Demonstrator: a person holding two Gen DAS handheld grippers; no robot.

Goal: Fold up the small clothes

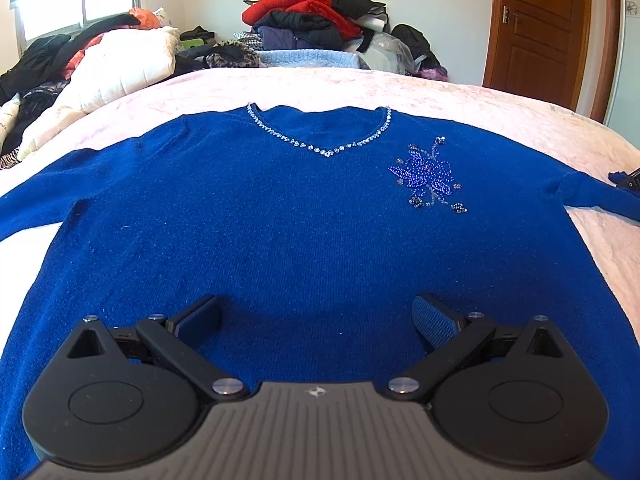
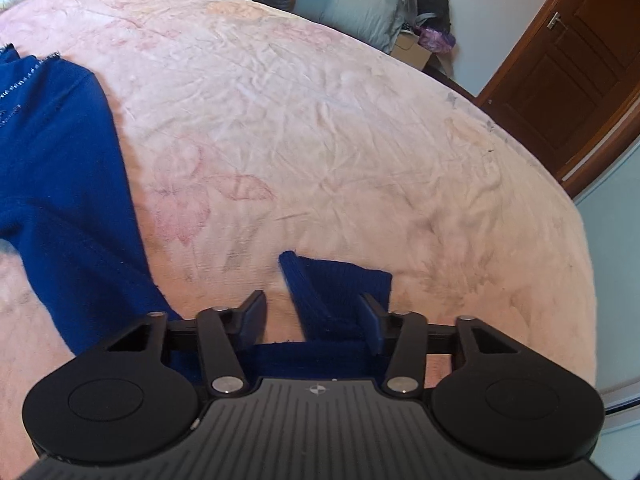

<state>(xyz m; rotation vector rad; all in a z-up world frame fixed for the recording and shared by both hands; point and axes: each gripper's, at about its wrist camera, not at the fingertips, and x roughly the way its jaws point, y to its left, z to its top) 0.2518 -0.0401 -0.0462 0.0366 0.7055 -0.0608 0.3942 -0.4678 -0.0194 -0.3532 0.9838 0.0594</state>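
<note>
A royal-blue sweater (image 1: 280,216) lies face up and spread flat on the pink bedspread (image 1: 440,96), with a beaded neckline (image 1: 324,148) and a beaded flower (image 1: 428,176) on the chest. My left gripper (image 1: 316,320) hovers open over the sweater's lower body, nothing between its fingers. In the right wrist view my right gripper (image 2: 312,320) stands partly open around the sleeve cuff (image 2: 332,288). The cuff rests against the right finger (image 2: 370,324), and bedspread shows between it and the left finger (image 2: 254,316). The sleeve (image 2: 80,220) runs off to the left.
A heap of clothes (image 1: 312,16) and a white quilt (image 1: 128,64) sit at the far side of the bed. A brown door (image 1: 540,28) stands at the right. Bare pink bedspread (image 2: 320,140) stretches beyond the cuff to the bed's right edge.
</note>
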